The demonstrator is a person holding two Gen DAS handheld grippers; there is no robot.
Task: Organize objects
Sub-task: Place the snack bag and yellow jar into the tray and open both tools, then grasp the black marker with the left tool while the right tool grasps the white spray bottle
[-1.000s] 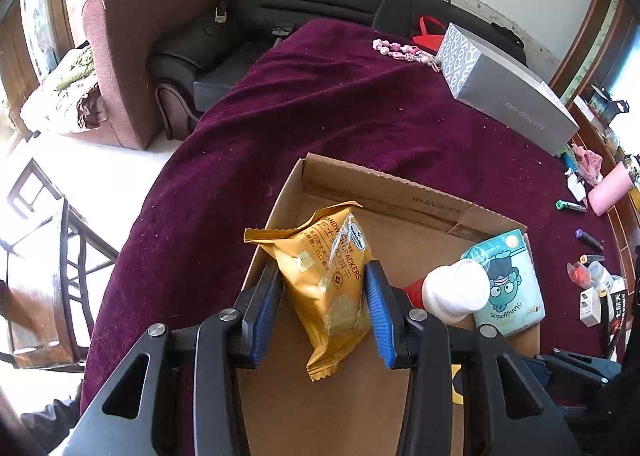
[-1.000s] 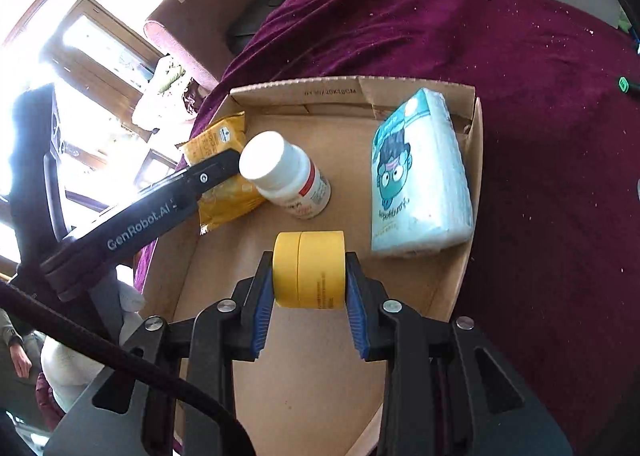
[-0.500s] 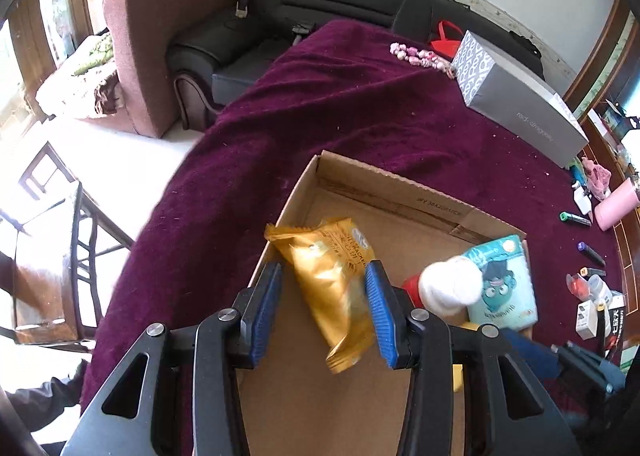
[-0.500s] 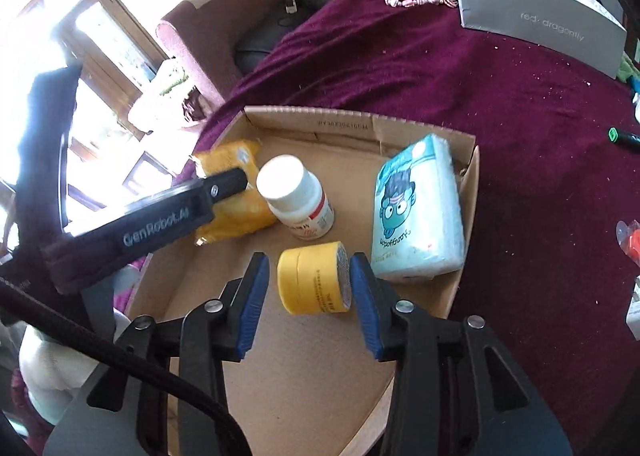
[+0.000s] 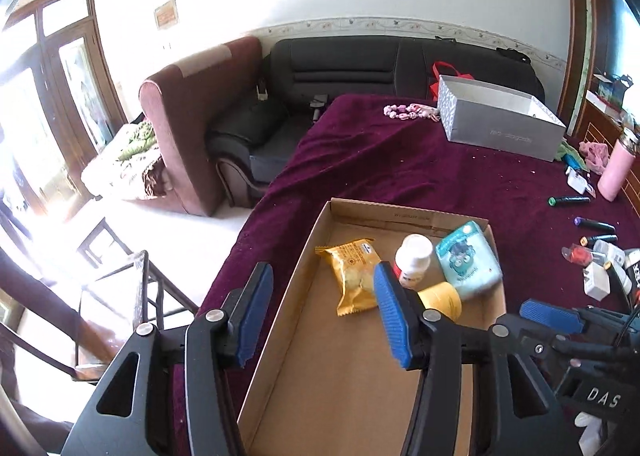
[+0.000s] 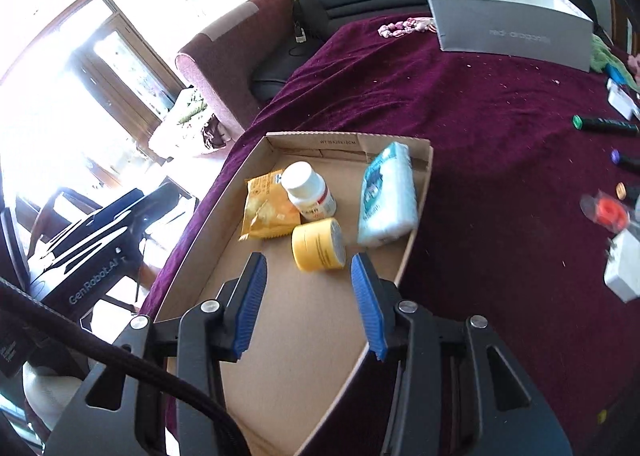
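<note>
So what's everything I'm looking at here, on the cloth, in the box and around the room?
cardboard box: one, brown, on the purple cloth
snack packet: one, yellow, in box, left
pill bottle: one, white, lying beside the packet
yellow tub: one, on its side, in box
tissue pack: one, pale blue, in box, right
grey box: one, far end of cloth
markers: several, dark, right side of cloth
sofa: one, black, behind
armchair: one, maroon
left gripper: blue pads, open, empty
right gripper: blue pads, open, empty
</note>
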